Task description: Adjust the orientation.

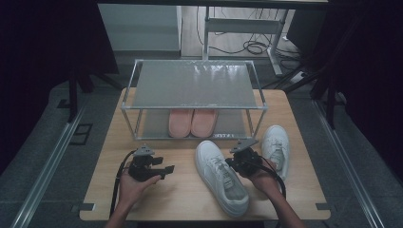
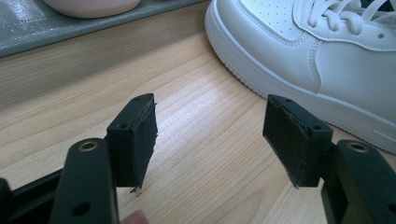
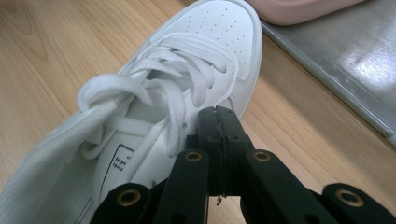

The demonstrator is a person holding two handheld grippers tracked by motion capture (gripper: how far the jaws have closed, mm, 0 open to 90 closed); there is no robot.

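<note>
Right tool, jaws pressed together on nothing, hovers over the near white sneaker's laces on the counter. Left tool stands spread beside its toe. Pink slippers sit half-hidden under the rack.

The high view looks forward and down from above the person's side onto the whole table. The left gripper view sits low and close to the wood, facing the side of the white shoe. The right gripper view looks from very near along the same shoe's laces. All three share this shoe and the pink shoes on the rack.
</note>
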